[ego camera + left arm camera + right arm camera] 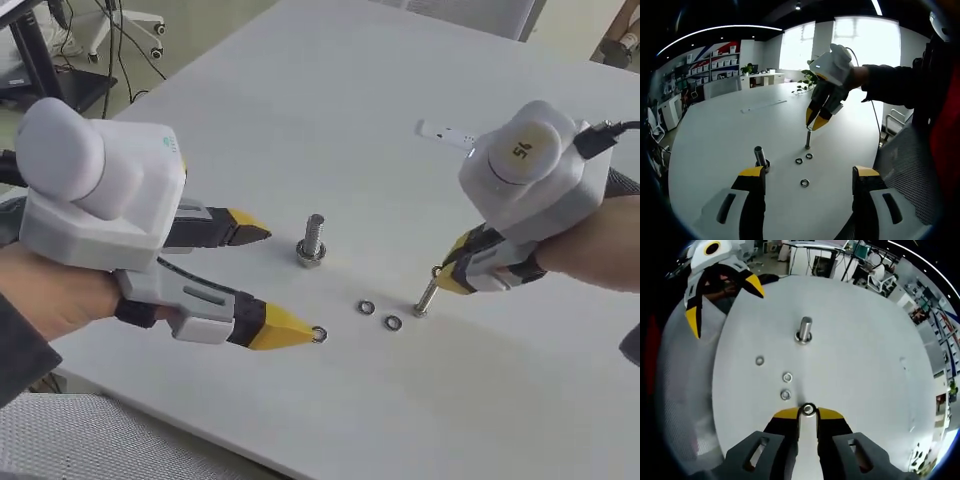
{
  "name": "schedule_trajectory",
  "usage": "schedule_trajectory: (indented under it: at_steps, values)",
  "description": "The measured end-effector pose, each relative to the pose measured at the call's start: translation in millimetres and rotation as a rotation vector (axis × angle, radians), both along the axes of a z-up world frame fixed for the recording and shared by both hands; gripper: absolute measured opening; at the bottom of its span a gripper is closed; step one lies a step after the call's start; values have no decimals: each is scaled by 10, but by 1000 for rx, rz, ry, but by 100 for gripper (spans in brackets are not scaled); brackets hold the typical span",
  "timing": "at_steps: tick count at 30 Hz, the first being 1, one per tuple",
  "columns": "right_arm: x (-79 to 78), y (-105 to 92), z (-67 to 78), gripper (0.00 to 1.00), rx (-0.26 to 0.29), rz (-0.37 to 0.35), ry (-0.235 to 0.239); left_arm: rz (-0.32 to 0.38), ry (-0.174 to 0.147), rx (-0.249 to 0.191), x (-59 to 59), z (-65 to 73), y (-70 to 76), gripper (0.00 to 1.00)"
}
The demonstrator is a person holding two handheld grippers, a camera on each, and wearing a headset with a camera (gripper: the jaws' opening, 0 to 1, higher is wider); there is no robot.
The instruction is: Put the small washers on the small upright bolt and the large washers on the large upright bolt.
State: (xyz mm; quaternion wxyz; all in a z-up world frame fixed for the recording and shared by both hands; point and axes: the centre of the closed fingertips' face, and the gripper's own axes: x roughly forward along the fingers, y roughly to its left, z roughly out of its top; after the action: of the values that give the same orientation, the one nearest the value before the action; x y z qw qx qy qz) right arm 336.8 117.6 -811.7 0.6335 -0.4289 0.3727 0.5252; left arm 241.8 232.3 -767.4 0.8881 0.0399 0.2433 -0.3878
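The large upright bolt [312, 241] [760, 157] [804, 330] stands mid-table on its nut. The small upright bolt [426, 298] [807, 141] stands to its right. My right gripper [443, 277] [808, 412] is shut on a small washer [809, 410] [809, 128], held right at the small bolt's top. Two loose washers [366, 307] [393, 323] lie between the bolts. A third washer [319, 334] [804, 183] [760, 360] lies at the lower fingertip of my left gripper [290, 284] [809, 172], which is open and holds nothing.
A small white device [445, 133] lies on the white table [330, 110] behind the right gripper. The table's near edge [200, 425] runs just below the left gripper, above a mesh chair seat [90, 440]. Office chairs and desks stand beyond the far left corner.
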Motion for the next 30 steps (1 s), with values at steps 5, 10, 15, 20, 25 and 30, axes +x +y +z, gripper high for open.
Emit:
schedule_trajectory:
  at_steps: [5,10,15,20,25,30]
  values:
    - [4,-9,-44,13,-11,6,5,-1,1,-2,3,-4,-5,70]
    - [7,-12,-77,13,-16,9,13,1,1,-1,3,-10,-2,70]
    - [3,-22,-121,13,-25,7,24,1,3,-2,-2,-15,-6,70]
    - [-4,-24,-182,13,-32,11,30,2,5,0,-5,-21,-4,70]
    - [0,-20,-277,13,-43,13,42,4,6,-1,-5,-22,0,70]
    - [13,-13,-364,13,-49,14,47,6,7,-1,-7,-26,5,70]
